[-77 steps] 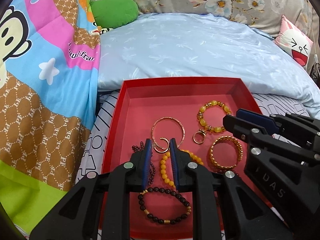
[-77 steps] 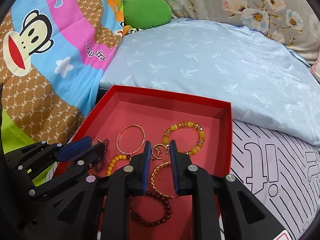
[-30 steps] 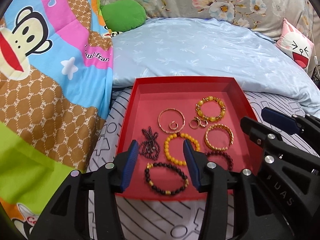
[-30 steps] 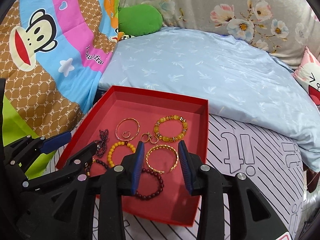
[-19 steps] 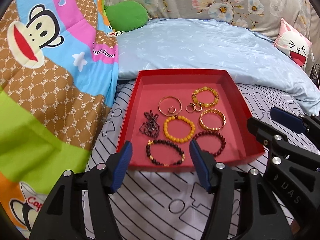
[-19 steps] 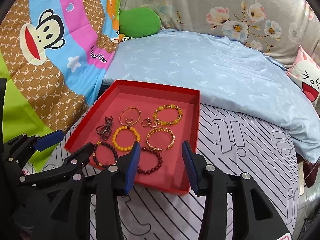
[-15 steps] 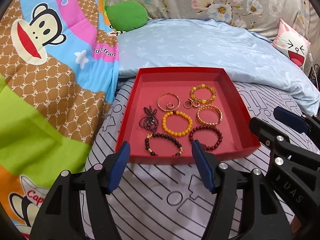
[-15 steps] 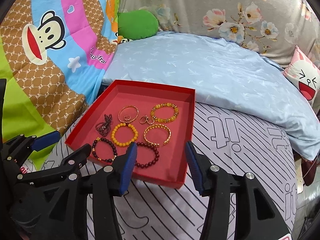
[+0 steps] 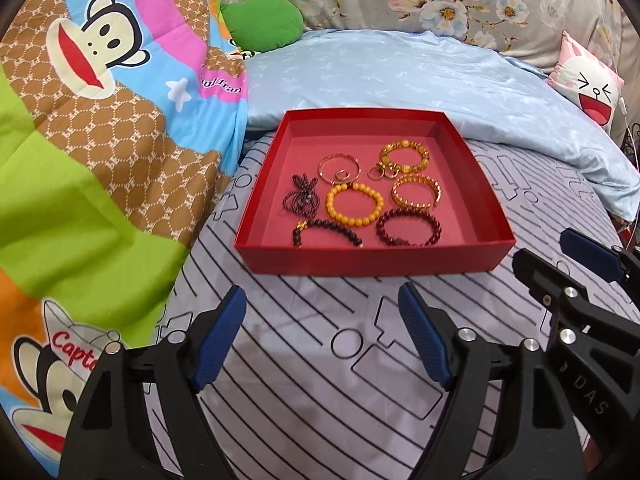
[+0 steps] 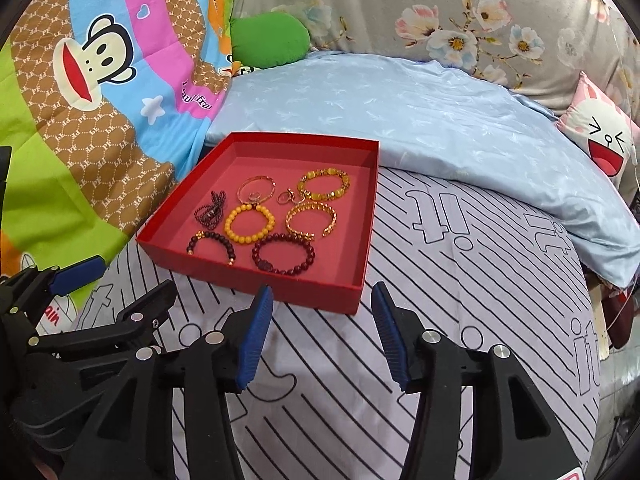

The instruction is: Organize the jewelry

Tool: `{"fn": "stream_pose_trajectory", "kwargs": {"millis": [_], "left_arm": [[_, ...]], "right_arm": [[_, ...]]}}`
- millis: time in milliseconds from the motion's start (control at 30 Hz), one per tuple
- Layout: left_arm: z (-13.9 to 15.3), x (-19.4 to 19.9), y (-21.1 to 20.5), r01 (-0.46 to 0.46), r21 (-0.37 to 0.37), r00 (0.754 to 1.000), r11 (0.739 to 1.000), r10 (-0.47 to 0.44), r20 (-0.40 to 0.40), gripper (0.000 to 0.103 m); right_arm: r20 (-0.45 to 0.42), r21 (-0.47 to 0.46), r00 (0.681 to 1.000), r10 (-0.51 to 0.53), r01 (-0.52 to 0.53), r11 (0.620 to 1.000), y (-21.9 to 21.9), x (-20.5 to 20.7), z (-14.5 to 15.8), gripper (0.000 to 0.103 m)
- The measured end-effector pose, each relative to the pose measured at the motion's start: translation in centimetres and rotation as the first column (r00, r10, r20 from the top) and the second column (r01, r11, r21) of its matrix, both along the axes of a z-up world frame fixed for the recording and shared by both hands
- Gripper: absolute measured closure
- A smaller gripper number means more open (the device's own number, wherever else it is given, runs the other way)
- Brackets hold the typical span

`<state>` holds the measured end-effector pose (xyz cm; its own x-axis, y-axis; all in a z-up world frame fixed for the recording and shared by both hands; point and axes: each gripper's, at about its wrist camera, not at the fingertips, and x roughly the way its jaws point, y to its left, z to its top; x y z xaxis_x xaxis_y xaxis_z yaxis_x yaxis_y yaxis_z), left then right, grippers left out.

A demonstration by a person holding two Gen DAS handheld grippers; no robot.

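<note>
The quilt (image 9: pixel 100 128) shows part of a name, "aul fran", on its pink band, and red "Capt" lower down. The sheet (image 10: pixel 460 264) repeats "it". The right tool (image 9: pixel 592 384) reads "DAS".

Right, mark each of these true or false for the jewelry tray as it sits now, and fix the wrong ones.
1. Both grippers hold a bracelet. False: the left gripper and right gripper are open and empty, short of the red tray.
2. The yellow bead bracelet lies inside the tray. True.
3. The tray rests on the green cushion. False: it sits on the striped sheet; the green cushion is far behind.
4. The dark red bead bracelet lies near the tray's front wall. True.
5. The gold cuff lies outside the tray. False: it is inside.
</note>
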<state>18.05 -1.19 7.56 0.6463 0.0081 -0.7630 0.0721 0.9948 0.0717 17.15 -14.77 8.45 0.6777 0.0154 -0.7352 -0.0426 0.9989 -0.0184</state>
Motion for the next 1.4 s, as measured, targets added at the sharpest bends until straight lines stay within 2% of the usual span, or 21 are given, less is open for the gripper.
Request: {"fn": "stream_pose_trajectory", "kwargs": {"millis": [400, 1400], "left_arm": [[-1.0, -2.1, 1.1, -0.054, 0.013, 0.999, 0.998, 0.054, -0.005, 0.02], [-3.4, -4.1, 1.0, -0.064, 0.033, 0.997, 0.997, 0.065, -0.035, 0.02]], "right_arm": [[0.017, -0.021, 1.0, 0.007, -0.007, 1.0, 0.8, -2.7, -0.9, 0.043], [-0.029, 0.007, 0.999, -0.032, 0.033, 0.999, 0.5, -4.8, -3.3, 0.04]]}}
